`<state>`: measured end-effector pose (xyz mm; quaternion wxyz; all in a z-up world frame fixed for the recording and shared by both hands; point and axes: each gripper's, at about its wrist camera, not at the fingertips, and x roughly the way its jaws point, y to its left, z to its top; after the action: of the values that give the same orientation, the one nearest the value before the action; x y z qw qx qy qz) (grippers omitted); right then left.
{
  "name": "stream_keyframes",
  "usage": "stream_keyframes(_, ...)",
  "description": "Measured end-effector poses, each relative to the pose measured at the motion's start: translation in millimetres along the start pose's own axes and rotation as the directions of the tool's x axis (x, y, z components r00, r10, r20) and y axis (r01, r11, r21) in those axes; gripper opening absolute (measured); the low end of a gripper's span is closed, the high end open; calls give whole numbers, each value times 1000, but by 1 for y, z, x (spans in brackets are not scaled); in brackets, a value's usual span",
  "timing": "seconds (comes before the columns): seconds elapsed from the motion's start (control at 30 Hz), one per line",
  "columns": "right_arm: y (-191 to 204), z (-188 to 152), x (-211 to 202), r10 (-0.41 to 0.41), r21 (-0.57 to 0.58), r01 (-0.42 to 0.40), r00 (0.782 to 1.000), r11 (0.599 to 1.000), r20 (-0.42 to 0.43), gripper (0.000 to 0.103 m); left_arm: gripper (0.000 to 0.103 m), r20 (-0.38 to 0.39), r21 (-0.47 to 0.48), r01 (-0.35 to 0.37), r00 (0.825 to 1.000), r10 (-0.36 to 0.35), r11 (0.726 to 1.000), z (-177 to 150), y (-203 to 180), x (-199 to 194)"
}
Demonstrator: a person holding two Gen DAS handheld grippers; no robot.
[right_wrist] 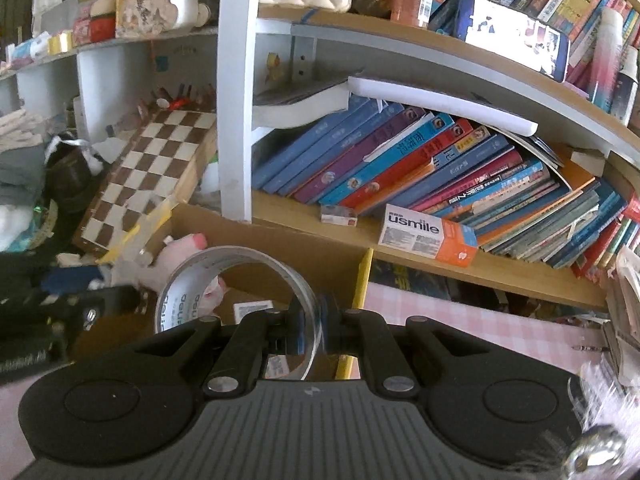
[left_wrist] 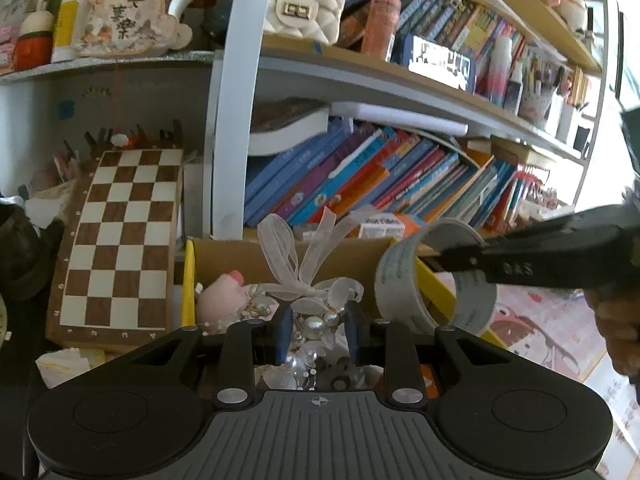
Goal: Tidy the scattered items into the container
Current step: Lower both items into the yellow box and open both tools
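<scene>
A cardboard box (left_wrist: 224,258) with yellow-taped edges stands below the bookshelf; it also shows in the right wrist view (right_wrist: 280,240). A pink plush toy (left_wrist: 222,296) lies inside it. My left gripper (left_wrist: 318,330) is shut on a pearl and white ribbon hair ornament (left_wrist: 316,300) over the box. My right gripper (right_wrist: 310,330) is shut on the wall of a roll of clear tape (right_wrist: 236,276), held above the box's right edge. The tape roll (left_wrist: 436,276) and the right gripper's fingers (left_wrist: 520,256) show at the right of the left wrist view.
A wooden chessboard (left_wrist: 120,240) leans left of the box. Slanted books (right_wrist: 420,168) fill the shelf behind, with a usmile carton (right_wrist: 428,234) on its ledge. A pink checked surface (right_wrist: 460,312) lies to the right of the box.
</scene>
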<state>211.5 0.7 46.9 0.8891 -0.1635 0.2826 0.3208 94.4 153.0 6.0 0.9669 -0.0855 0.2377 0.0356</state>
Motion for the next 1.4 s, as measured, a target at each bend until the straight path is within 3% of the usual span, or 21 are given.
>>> stream_keyframes(0.77,1,3,91,-77,-150,58,990,987,-122,7,27,-106,38,4,994,0,999,-11,-3,27)
stream_keyframes(0.97,2,5,98,-80,-147,60,988,987,-132,7,30,-116,26,10,993,-7,1000,-12,-1,29)
stream_keyframes(1.07,1,7,97,-90,-148,71,988,986,-124,8,38,-111,30,9,994,-5,1000,-12,-3,27)
stream_keyframes(1.13,1,8,96,-89,-146,71,988,987,-123,15,49,-102,29,6,995,-3,1000,-11,-3,25)
stream_keyframes(1.4,8,7,81,-62,-144,46,992,988,-106,37,61,-69,38,-6,998,8,999,-6,-11,11)
